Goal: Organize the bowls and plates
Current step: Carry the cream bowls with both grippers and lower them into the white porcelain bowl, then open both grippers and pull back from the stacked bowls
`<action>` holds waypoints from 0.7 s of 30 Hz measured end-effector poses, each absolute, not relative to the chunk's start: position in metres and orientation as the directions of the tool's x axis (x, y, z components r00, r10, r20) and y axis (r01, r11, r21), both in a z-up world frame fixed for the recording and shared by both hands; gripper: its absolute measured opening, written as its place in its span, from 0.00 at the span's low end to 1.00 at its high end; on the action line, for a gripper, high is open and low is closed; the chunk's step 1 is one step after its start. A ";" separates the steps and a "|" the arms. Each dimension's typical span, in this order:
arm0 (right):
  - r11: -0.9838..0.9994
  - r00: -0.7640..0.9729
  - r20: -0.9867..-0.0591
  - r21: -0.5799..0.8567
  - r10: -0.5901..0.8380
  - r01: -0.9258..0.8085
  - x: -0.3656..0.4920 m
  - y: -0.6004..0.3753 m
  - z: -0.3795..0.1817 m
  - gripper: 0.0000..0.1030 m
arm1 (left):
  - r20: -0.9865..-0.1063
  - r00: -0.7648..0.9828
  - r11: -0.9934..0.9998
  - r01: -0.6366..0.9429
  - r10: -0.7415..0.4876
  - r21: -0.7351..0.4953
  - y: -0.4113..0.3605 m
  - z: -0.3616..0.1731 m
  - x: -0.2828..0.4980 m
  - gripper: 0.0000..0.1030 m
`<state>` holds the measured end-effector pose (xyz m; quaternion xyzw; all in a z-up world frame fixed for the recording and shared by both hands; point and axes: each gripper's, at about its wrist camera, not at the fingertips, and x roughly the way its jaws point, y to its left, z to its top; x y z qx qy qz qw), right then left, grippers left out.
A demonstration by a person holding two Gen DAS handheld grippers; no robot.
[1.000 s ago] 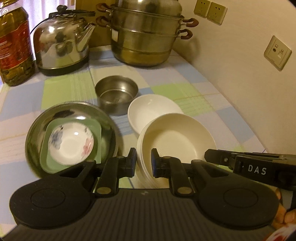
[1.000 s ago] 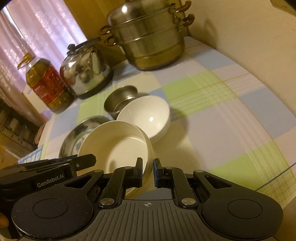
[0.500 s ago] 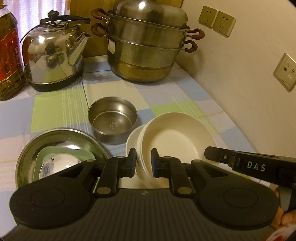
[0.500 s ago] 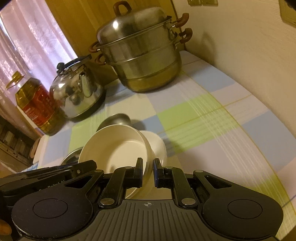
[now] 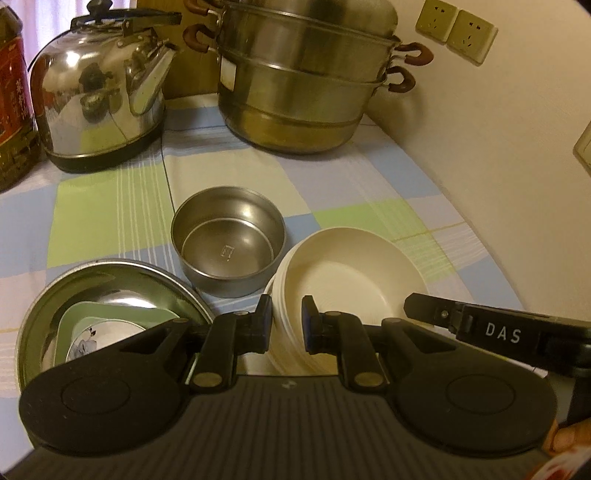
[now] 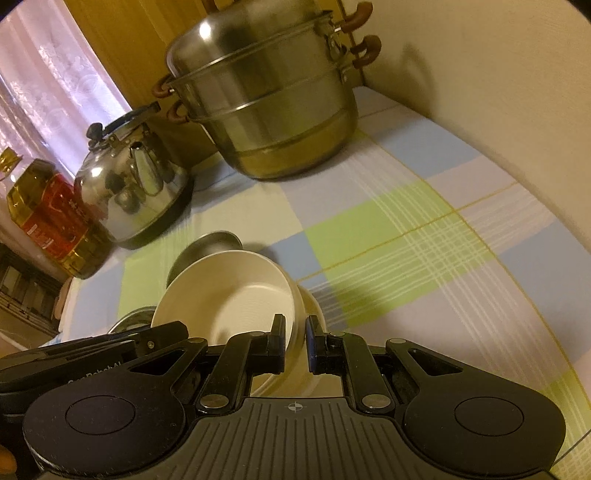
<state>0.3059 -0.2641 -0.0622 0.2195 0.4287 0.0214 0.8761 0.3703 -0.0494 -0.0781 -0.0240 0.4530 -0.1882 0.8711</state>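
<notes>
A stack of cream plates (image 5: 351,269) is held between both grippers. My left gripper (image 5: 287,319) is shut on its left rim. My right gripper (image 6: 296,341) is shut on its right rim, and the stack (image 6: 229,295) shows there too. The stack hangs over a white bowl (image 6: 312,304), of which only an edge shows. A small steel bowl (image 5: 229,240) stands just beyond. To the left, a large steel bowl (image 5: 48,306) holds a green square dish (image 5: 110,315) and a flowered bowl (image 5: 96,339).
A steel kettle (image 5: 99,103), a stacked steamer pot (image 5: 306,81) and an oil bottle (image 5: 11,96) stand at the back of the checked tablecloth (image 5: 99,214). A wall with sockets (image 5: 456,31) runs along the right.
Both grippers have carried the plate stack forward, over the white bowl, which is now almost hidden beneath it. The large steel bowl has slid toward the near left of the view.
</notes>
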 end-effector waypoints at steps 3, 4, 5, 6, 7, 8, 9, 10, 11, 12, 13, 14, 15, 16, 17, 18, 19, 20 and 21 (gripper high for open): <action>0.903 0.630 -0.743 0.401 0.224 0.152 0.308 -0.264 -0.066 0.11 | -0.782 0.515 0.928 0.306 -0.350 -0.214 -0.049 -0.081 0.372 0.14; 0.903 0.630 -0.744 0.400 0.223 0.153 0.308 -0.264 -0.067 0.11 | -0.783 0.514 0.928 0.305 -0.350 -0.215 -0.049 -0.082 0.373 0.14; 0.903 0.629 -0.745 0.400 0.222 0.155 0.309 -0.264 -0.067 0.11 | -0.784 0.513 0.928 0.305 -0.351 -0.216 -0.049 -0.083 0.374 0.14; 0.903 0.627 -0.747 0.400 0.221 0.157 0.310 -0.264 -0.069 0.11 | -0.786 0.510 0.928 0.304 -0.350 -0.216 -0.050 -0.084 0.375 0.14; 0.902 0.625 -0.749 0.400 0.221 0.160 0.311 -0.265 -0.070 0.11 | -0.788 0.508 0.928 0.303 -0.348 -0.215 -0.050 -0.085 0.375 0.14; 0.902 0.625 -0.749 0.400 0.220 0.162 0.311 -0.265 -0.071 0.11 | -0.790 0.506 0.929 0.302 -0.346 -0.214 -0.051 -0.087 0.376 0.14; 0.903 0.624 -0.750 0.399 0.219 0.162 0.311 -0.265 -0.071 0.11 | -0.792 0.504 0.930 0.301 -0.345 -0.213 -0.051 -0.088 0.376 0.14; 0.903 0.622 -0.752 0.398 0.218 0.164 0.311 -0.265 -0.072 0.11 | -0.794 0.501 0.930 0.301 -0.343 -0.211 -0.052 -0.089 0.376 0.14; 0.902 0.622 -0.752 0.398 0.218 0.165 0.311 -0.265 -0.073 0.11 | -0.796 0.499 0.930 0.300 -0.342 -0.211 -0.052 -0.090 0.377 0.14; 0.902 0.621 -0.753 0.398 0.217 0.167 0.312 -0.265 -0.074 0.11 | -0.798 0.497 0.930 0.300 -0.341 -0.211 -0.052 -0.091 0.377 0.14; 0.901 0.619 -0.755 0.398 0.217 0.169 0.312 -0.265 -0.075 0.11 | -0.798 0.497 0.930 0.303 -0.341 -0.209 -0.053 -0.092 0.377 0.14; 0.900 0.618 -0.755 0.400 0.219 0.171 0.312 -0.266 -0.076 0.11 | -0.798 0.496 0.929 0.305 -0.342 -0.208 -0.053 -0.092 0.377 0.14; 0.898 0.618 -0.755 0.404 0.220 0.173 0.312 -0.266 -0.076 0.11 | -0.799 0.495 0.929 0.304 -0.341 -0.208 -0.053 -0.093 0.377 0.14; 0.896 0.619 -0.753 0.408 0.222 0.175 0.312 -0.266 -0.077 0.11 | -0.801 0.493 0.930 0.302 -0.341 -0.210 -0.054 -0.094 0.378 0.14; 0.895 0.621 -0.752 0.410 0.222 0.177 0.312 -0.266 -0.076 0.11 | -0.800 0.492 0.930 0.300 -0.342 -0.213 -0.053 -0.094 0.378 0.15; 0.895 0.620 -0.753 0.409 0.220 0.178 0.312 -0.266 -0.076 0.11 | -0.801 0.492 0.930 0.300 -0.341 -0.213 -0.054 -0.094 0.378 0.15; 0.896 0.620 -0.753 0.408 0.220 0.178 0.312 -0.266 -0.076 0.11 | -0.801 0.492 0.930 0.299 -0.341 -0.212 -0.053 -0.094 0.378 0.17; 0.896 0.620 -0.753 0.408 0.220 0.177 0.312 -0.266 -0.076 0.11 | -0.801 0.493 0.931 0.298 -0.339 -0.211 -0.053 -0.094 0.378 0.19; 0.896 0.619 -0.754 0.407 0.220 0.177 0.312 -0.266 -0.076 0.11 | -0.801 0.495 0.932 0.297 -0.338 -0.210 -0.053 -0.093 0.378 0.19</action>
